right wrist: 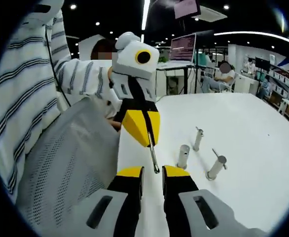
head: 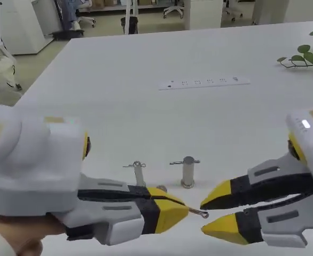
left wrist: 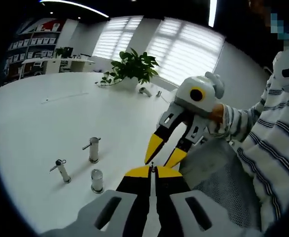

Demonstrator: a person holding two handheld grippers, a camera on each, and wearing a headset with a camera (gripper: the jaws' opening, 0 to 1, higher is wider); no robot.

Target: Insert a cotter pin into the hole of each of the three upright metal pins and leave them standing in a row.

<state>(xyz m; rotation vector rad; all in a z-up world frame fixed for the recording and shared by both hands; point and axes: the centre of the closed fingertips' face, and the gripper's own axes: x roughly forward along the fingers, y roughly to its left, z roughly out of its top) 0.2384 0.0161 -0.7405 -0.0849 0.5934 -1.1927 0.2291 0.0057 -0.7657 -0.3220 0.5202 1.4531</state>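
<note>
At the table's near edge, left gripper (head: 182, 212): at 7 o'clock in the head view, jaws clamped on the cotter pin (head: 201, 213), whose free end juts toward 3 o'clock.
Right gripper (head: 203, 217): at 4 o'clock, jaws apart and holding nothing; the cotter pin's tip sits just at their mouth.
Cotter pin axis: in the right gripper view it runs from 12 to 6 o'clock, in line with the gap between that gripper's jaws.
Bare metal pin (right wrist: 183, 156): upright and unfitted, at 1 o'clock from the right gripper's tips and at 10 o'clock from the left's.
Thick fitted pin (head: 188, 172): upright at 12 o'clock beyond the jaws, with a cotter pin across its top.
Thin fitted pin (head: 138, 172): upright beside it, toward 9 o'clock, also fitted.
Nearer gripper: the left looks closer to the bare metal pin, judging by the head view.
Room: the table (head: 146, 106) lies open toward 12 o'clock; the power strip (head: 203, 82) is well apart.
</note>
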